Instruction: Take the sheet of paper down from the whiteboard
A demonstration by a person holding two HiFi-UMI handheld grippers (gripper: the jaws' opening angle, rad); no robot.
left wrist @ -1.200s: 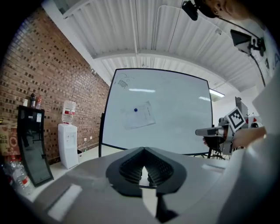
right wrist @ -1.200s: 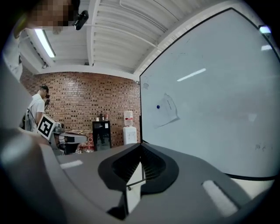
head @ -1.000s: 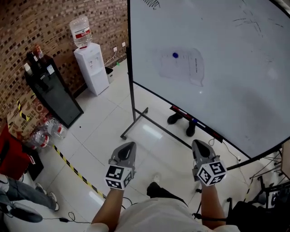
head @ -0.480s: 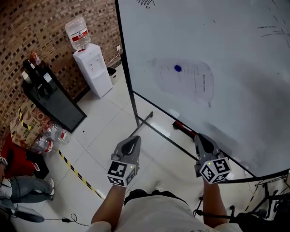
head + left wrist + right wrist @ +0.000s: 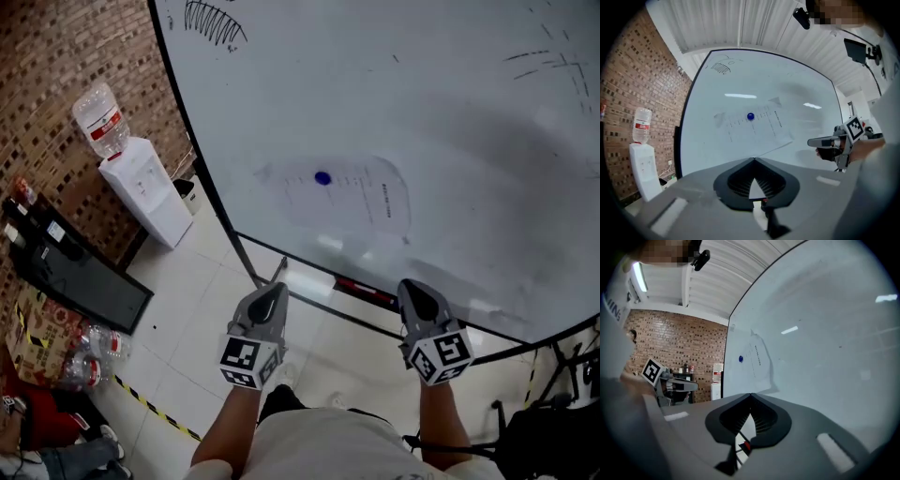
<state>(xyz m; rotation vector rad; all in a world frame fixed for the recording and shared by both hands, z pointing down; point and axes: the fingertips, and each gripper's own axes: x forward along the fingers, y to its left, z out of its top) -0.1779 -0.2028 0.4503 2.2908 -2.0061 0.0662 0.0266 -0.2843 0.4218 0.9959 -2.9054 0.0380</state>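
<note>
The whiteboard ran out of frame at the top and right. The print on the sheet of paper was too faint to read. It hung on the board under a blue magnet. Below it, the left gripper and the right gripper pointed level, short of the board, both closed on nothing.

Water dispenser against brick wall; black cabinet beside.
</note>
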